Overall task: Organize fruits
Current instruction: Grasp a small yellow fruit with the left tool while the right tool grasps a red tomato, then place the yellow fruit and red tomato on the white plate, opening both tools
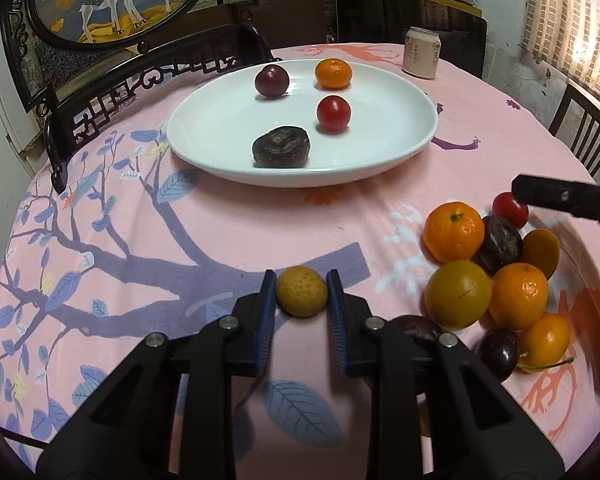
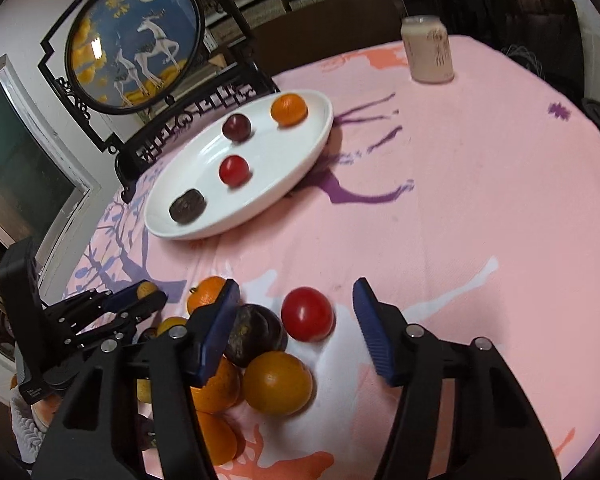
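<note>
Fruits are split between a white round plate (image 1: 400, 156) and a worktop pile: a small yellow-orange citrus (image 1: 301, 290) is gripped by left fingers (image 1: 268, 300), while a red cherry tomato (image 2: 307, 313) is straddled by the open right gripper (image 2: 296, 304).

Printed markings are seen only on the pale drink can (image 1: 421, 54) (image 2: 428, 50) standing on the pink tablecloth (image 1: 260, 224) (image 2: 460, 200) beyond the white plate (image 1: 380, 160) (image 2: 316, 136). Vertical columns of dark characters are borne on its side, but they are too small in the left wrist view and too blurred in the right wrist view to be read. No other text, number, brand or sign can be made out.
</note>
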A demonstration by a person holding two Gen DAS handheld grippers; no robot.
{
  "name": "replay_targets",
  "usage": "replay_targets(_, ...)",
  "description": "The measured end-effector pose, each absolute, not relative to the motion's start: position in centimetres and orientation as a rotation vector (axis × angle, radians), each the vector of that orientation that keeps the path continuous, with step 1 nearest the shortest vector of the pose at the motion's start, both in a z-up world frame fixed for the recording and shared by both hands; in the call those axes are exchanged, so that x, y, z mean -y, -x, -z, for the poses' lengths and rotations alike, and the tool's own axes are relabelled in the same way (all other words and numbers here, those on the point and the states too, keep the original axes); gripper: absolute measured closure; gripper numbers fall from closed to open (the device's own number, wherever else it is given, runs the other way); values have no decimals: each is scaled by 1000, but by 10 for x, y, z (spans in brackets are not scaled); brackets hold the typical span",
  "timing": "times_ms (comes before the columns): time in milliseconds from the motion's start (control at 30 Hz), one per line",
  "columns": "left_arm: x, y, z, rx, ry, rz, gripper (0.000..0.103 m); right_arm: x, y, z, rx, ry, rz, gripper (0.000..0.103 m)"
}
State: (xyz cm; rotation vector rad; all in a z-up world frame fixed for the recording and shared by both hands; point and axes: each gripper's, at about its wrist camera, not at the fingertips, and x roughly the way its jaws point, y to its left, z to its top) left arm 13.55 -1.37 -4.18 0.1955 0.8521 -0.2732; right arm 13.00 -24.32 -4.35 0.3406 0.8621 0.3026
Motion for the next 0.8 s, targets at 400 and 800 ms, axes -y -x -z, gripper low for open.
replay_targets(400, 14, -134, 43, -851, -189, 277, 78, 255, -137, 59, -927, -445, -338, 75)
replay_targets(800, -7, -175, -13, -764, -48, 208, 78, 232, -156, -3, -767, -384, -359, 75)
